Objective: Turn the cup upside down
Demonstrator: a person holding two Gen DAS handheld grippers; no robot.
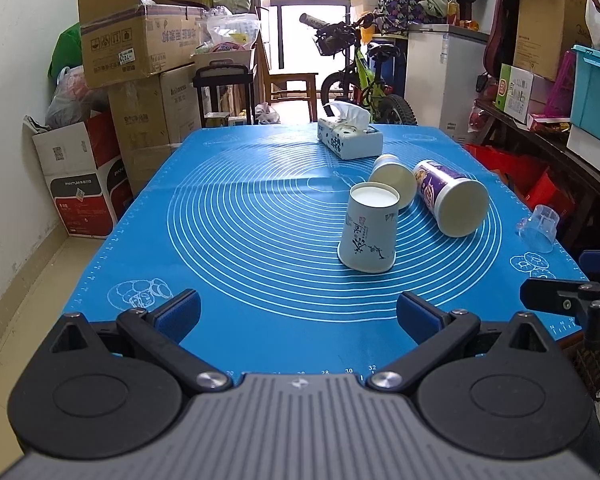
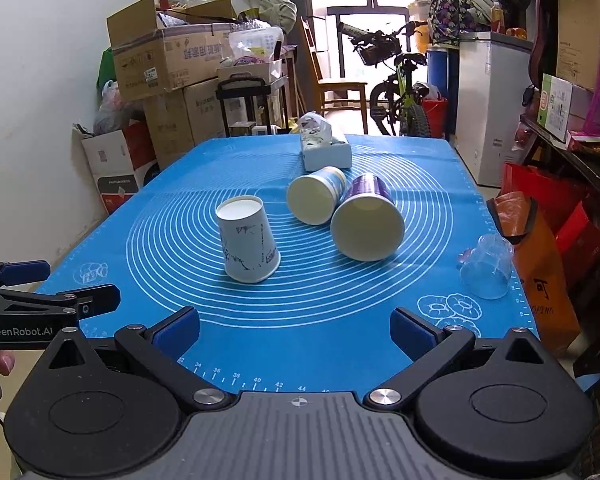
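From the left wrist camera, the left gripper [image 1: 298,312] hangs over the near edge of the table [image 1: 228,320] with its jaws spread wide and nothing between them. The white cup with ink drawings [image 1: 367,230] already stands mouth-down on the blue mat [image 1: 240,220], right of the middle. Behind it lie two cups on their sides, a pale cup [image 1: 392,178] and a purple-printed cup [image 1: 450,200], close together. A tissue box [image 1: 350,138] sits toward the far edge, and a clear plastic cup [image 1: 540,228] is near the right edge.

From the right wrist camera, the right gripper [image 2: 296,326] also waits at the near edge, jaws spread and empty. The left gripper shows at the left border, apart from everything. The two tipped cups look to be touching, so closing on one would likely nudge the other and set it rolling. Thin paper walls would crush under a hard pinch. The clear cup sits so close to the right edge that a bump could send it off.

The mat is smooth with printed rings; the room behind is crowded with cardboard boxes [image 2: 168,60], a bicycle [image 2: 396,92] and a chair [image 2: 336,80].
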